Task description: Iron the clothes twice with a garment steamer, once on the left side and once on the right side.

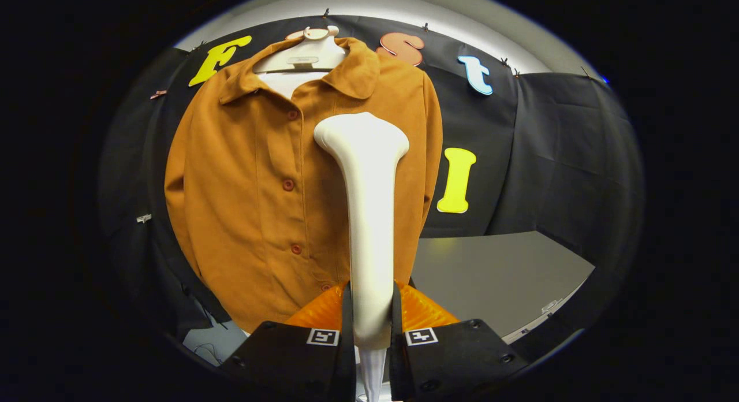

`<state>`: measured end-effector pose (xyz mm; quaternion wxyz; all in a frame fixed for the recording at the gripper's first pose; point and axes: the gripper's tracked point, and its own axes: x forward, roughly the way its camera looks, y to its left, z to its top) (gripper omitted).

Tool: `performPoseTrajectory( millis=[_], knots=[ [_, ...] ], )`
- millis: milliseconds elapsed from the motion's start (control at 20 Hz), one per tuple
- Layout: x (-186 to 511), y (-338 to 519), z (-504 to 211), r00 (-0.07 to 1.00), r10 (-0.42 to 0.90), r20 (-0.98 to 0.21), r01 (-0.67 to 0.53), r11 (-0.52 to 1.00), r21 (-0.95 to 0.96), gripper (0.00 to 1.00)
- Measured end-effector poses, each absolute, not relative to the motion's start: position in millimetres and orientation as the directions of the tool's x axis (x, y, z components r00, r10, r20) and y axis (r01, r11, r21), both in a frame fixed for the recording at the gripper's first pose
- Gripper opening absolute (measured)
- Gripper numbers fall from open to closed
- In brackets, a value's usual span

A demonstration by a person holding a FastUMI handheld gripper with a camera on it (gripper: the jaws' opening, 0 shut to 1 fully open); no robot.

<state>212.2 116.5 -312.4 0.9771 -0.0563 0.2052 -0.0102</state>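
Your gripper (371, 327) jaws clamp the white plastic garment steamer (366, 217) | head against orange buttoned shirt (248, 188), right of placket | passes completed: cannot tell.

A brown button-front shirt (248, 182) is hanging upright on a pale mannequin form, collar open. The white garment steamer (369, 217) is standing upright against the shirt's front, just right of its button line, head widening near chest height.
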Motion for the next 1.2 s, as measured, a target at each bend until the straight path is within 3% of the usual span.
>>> performPoseTrajectory(
  millis=[700, 1200],
  knots=[
    [170, 115, -423, 0.805, -0.058, -0.590, -0.015, 0.993, -0.117, 0.27],
    [132, 109, -456, 0.733, -0.042, -0.679, -0.042, 0.993, -0.107, 0.27]
  ],
)
